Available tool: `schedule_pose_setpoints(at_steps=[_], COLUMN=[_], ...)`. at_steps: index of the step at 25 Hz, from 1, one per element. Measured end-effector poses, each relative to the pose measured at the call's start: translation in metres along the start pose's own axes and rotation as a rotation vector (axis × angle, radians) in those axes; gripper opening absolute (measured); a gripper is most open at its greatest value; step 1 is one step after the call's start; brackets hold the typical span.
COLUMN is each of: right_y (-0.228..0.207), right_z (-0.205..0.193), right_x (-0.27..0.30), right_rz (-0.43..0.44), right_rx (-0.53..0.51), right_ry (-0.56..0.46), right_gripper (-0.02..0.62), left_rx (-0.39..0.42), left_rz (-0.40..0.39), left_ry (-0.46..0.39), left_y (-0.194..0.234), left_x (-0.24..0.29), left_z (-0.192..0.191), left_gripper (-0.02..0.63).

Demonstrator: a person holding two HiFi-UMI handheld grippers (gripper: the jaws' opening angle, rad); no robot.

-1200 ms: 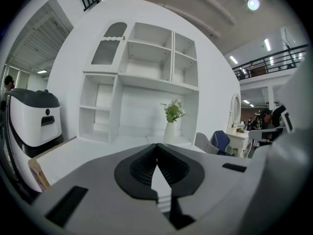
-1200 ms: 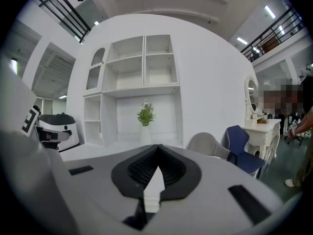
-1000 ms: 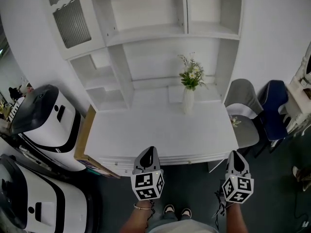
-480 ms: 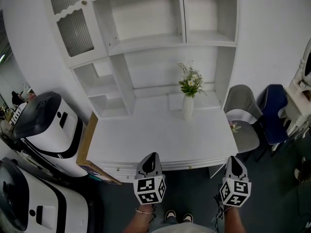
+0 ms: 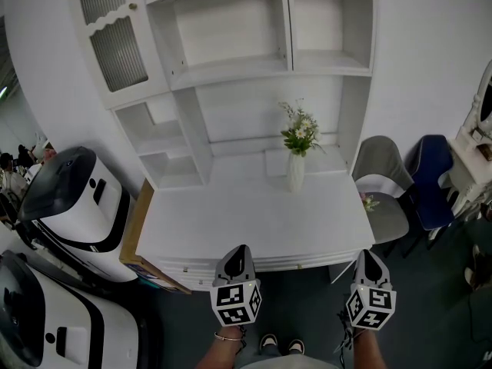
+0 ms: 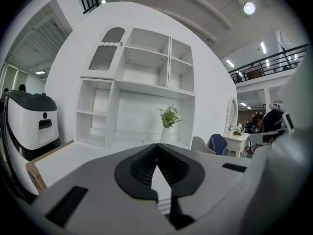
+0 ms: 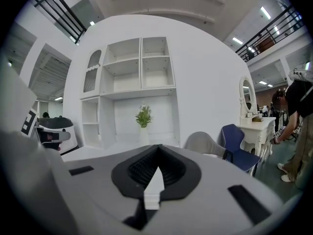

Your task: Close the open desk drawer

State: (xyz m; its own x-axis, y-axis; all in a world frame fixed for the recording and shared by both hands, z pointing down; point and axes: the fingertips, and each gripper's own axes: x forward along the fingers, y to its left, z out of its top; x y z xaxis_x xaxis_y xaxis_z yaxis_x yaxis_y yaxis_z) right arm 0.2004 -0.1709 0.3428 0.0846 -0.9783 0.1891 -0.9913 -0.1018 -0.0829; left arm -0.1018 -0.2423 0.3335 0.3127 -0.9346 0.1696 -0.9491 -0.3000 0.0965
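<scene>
- The person is standing at the white surface (image 5: 231, 221), holding the left tongs (image 5: 239, 250) over its near edge and the right tongs (image 5: 367, 254) just off its right front corner, both pointing toward the shelves.
- Both pairs of tongs are sitting pressed together at the tips, their ribbed black pads pinching nothing (each gripper view is showing that plainly).
- The drawer front (image 5: 269, 264) is running under the near edge of the surface, between the two tongs, with small knobs on it; from above I cannot tell how far it is standing out.
- A white vase of flowers (image 5: 297, 167) is standing upright toward the back of the surface, in front of the white shelving (image 5: 231, 68).
- A grey chair (image 5: 382, 183) and a blue chair (image 5: 430, 177) are sitting to the right of the surface, and two white-and-black machines (image 5: 73, 198) are sitting to the left.
</scene>
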Motion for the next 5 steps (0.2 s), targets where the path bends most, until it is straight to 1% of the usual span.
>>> schedule_pose_setpoints(at_steps=[5], right_y=[-0.002], right_z=[-0.0042], right_x=[-0.0014], right_rz=[-0.005], right_rx=[0.007], right_ry=[0.005], right_gripper=[0.005], left_rx=[0.003], left_rz=[0.0], left_ry=[0.003], left_y=[0.0003], left_x=[-0.0005], left_z=[-0.0037], left_gripper=[0.018])
